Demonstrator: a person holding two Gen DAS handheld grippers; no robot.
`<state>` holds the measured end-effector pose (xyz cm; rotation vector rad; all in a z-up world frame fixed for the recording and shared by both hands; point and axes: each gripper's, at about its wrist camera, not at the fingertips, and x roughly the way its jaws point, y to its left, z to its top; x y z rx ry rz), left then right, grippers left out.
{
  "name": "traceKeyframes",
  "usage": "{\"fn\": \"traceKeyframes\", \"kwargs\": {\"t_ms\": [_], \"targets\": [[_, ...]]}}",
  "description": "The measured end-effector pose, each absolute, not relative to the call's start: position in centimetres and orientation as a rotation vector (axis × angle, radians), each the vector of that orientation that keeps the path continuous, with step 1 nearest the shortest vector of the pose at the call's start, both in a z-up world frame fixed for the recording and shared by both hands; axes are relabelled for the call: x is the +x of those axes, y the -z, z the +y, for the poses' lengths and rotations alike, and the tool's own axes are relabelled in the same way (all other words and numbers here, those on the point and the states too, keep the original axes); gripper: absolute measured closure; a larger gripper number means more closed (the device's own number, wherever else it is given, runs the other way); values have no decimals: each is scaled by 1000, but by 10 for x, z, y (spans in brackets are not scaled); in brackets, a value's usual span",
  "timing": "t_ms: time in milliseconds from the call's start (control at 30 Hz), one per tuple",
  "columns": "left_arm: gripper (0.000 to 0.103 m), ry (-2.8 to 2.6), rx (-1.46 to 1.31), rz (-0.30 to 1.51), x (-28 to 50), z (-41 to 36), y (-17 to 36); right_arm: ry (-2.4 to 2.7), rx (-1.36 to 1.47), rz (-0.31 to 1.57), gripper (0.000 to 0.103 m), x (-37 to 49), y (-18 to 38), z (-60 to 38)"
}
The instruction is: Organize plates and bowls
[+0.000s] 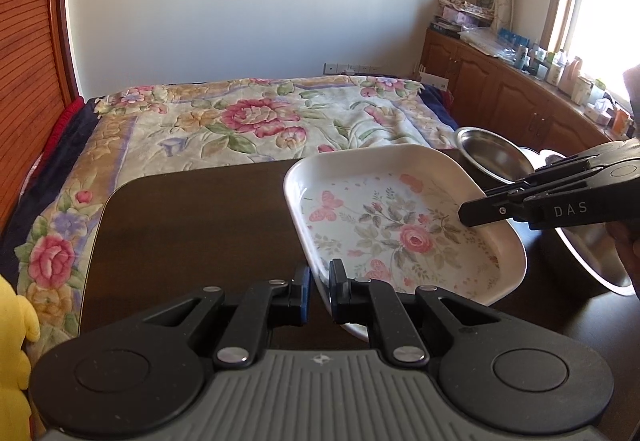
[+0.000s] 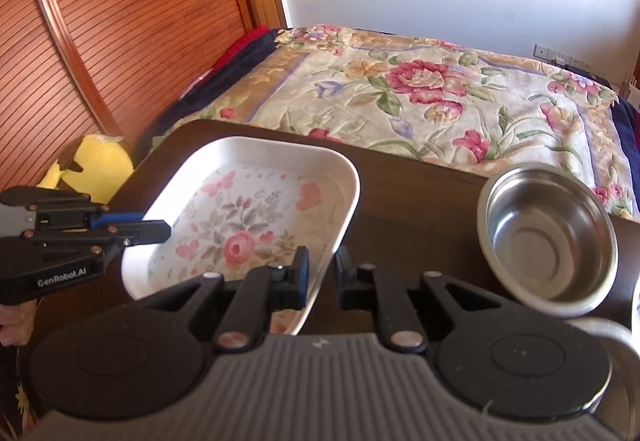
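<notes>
Above the dark tabletop (image 1: 192, 209), left gripper (image 1: 319, 291) and right gripper (image 2: 323, 273) each pinch the floral tray's (image 1: 400, 225) rim, which could slip and strike the steel bowl (image 2: 548, 237) beside it.

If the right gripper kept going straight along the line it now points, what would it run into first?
Probably nothing new: the right gripper is already shut on the near rim of the floral tray. Straight ahead lies the tray's edge, then the dark table; the steel bowl sits off to its right. Depth is uncertain.
</notes>
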<state>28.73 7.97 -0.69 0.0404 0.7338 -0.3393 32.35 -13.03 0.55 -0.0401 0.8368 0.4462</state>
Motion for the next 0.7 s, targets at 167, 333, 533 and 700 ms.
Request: {"fn": "traceKeyframes", "kwargs": {"t_ms": [167, 333, 533, 700], "targets": [[92, 337, 43, 727, 260, 80, 1, -457, -50, 828, 88, 299, -10, -130], [92, 337, 38, 719, 232, 81, -1, -472, -49, 824, 88, 275, -11, -131], [92, 335, 24, 736, 197, 83, 10, -500, -44, 824, 88, 243, -8, -131], [92, 337, 37, 746, 176, 83, 14, -518, -44, 825, 88, 224, -2, -129]]}}
